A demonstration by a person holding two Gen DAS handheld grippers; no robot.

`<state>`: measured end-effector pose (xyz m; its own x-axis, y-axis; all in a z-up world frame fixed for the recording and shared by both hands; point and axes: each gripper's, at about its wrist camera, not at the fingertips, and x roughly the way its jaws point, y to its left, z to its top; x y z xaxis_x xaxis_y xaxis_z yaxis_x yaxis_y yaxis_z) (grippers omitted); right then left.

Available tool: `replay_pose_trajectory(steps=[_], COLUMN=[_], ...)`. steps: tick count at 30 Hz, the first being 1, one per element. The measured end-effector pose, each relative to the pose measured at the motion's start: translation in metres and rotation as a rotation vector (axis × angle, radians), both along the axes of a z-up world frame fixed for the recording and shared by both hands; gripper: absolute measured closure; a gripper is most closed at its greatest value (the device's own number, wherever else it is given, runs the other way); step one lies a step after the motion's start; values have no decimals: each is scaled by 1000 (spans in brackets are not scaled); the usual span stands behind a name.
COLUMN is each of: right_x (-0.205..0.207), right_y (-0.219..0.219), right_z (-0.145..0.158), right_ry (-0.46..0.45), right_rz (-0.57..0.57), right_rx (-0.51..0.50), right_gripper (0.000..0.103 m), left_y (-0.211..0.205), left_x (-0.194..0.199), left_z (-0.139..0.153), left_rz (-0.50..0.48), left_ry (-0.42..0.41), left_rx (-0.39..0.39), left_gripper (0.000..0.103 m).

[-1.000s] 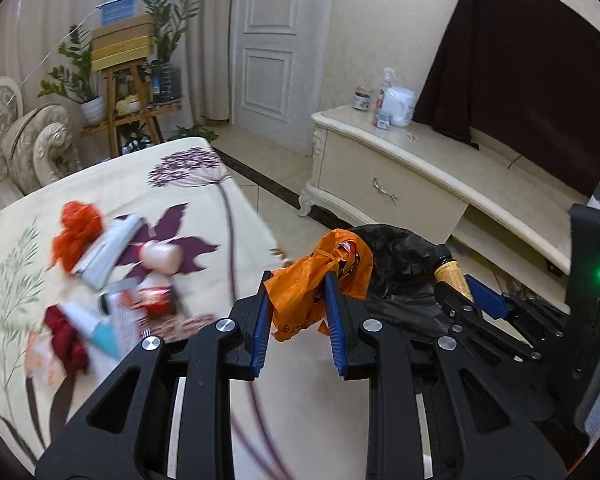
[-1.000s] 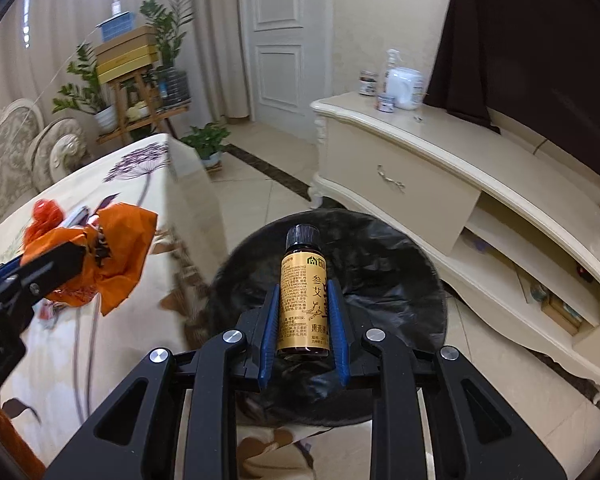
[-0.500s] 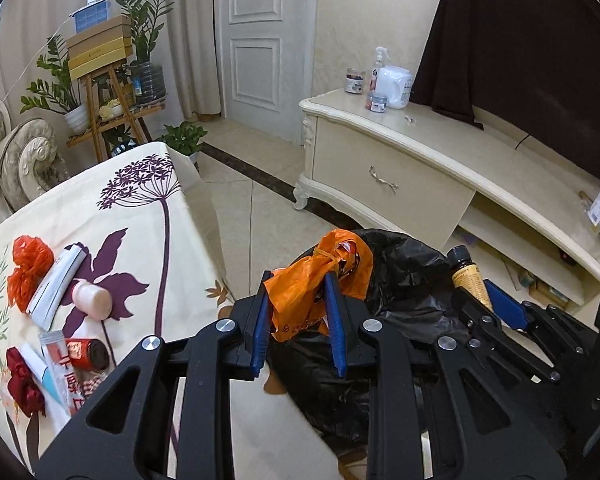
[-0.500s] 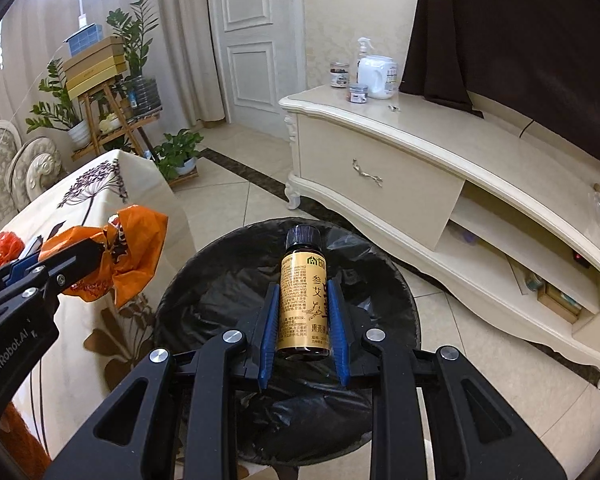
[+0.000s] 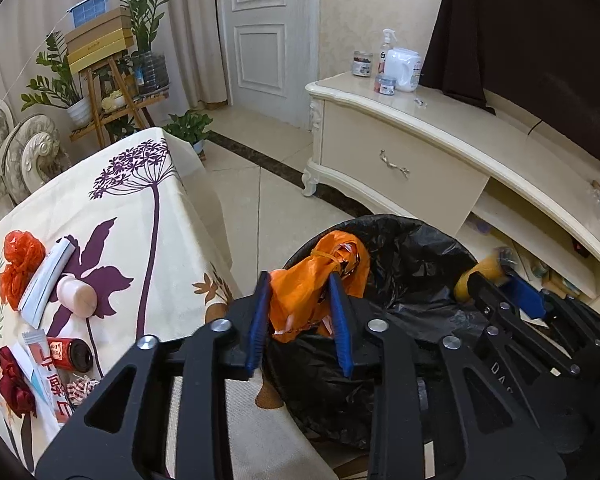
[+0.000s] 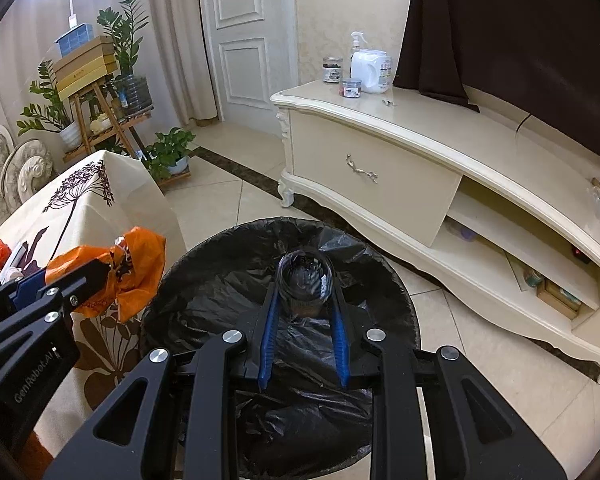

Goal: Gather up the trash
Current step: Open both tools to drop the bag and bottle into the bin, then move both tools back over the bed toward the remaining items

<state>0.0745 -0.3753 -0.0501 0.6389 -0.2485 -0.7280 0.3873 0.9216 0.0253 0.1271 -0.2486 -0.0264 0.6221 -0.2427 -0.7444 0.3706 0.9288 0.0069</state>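
Dropping both bits into the bin [image 6: 396, 304] is the step, so keep each tool over the black liner, not its rim, & let go fully. Your right tool [image 6: 303, 300] has just been opening: the bottle [image 6: 305, 280] sits loose btwn the blue pads, tipping away over the bin's middle. Your left tool [image 5: 300, 304] has also been opening, but the orange bag [image 5: 316, 280] looks caught btwn the pads, over the bin's edge nearest the bench [image 5: 148, 184]. Spread wider.

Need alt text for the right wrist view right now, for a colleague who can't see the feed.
The right gripper hangs over the black-lined trash bin, its jaws just opened, with a dark bottle tipped bottom-up, blurred, between its blue pads. At left, the left gripper holds a crumpled orange plastic bag beside the bin's rim.
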Motion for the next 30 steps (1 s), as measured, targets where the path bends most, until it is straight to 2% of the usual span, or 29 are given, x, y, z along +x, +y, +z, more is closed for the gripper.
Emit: replay_pose_trajectory(steps=[2,5,7,12,18,30], right_x=[-1,-3,-5,-11,-19,-26], right_y=[0,1,1,8,26,109], right_z=[1,2,5,12,18,21], right_ry=[-7,-8,-14,-30,-31,-35], right_rz=[-5,-13,-19,-25,-6,144], right_rx=[-7,-20,-18,-31,-7,37], right_gripper=[59,57,51,40,35,35], left_y=[-1,0,2,13,45,159], left_x=[0,-2,-4,-10,-24,-50], left_z=[0,2,3,9,17,20], left_rz=[2,-3,1,22,54,231], left_ry=[-6,-18,-25,-35,-50,-49], left_rx=[5,6,5,-2,10,55], left_gripper=[60,51,41,31,30,29])
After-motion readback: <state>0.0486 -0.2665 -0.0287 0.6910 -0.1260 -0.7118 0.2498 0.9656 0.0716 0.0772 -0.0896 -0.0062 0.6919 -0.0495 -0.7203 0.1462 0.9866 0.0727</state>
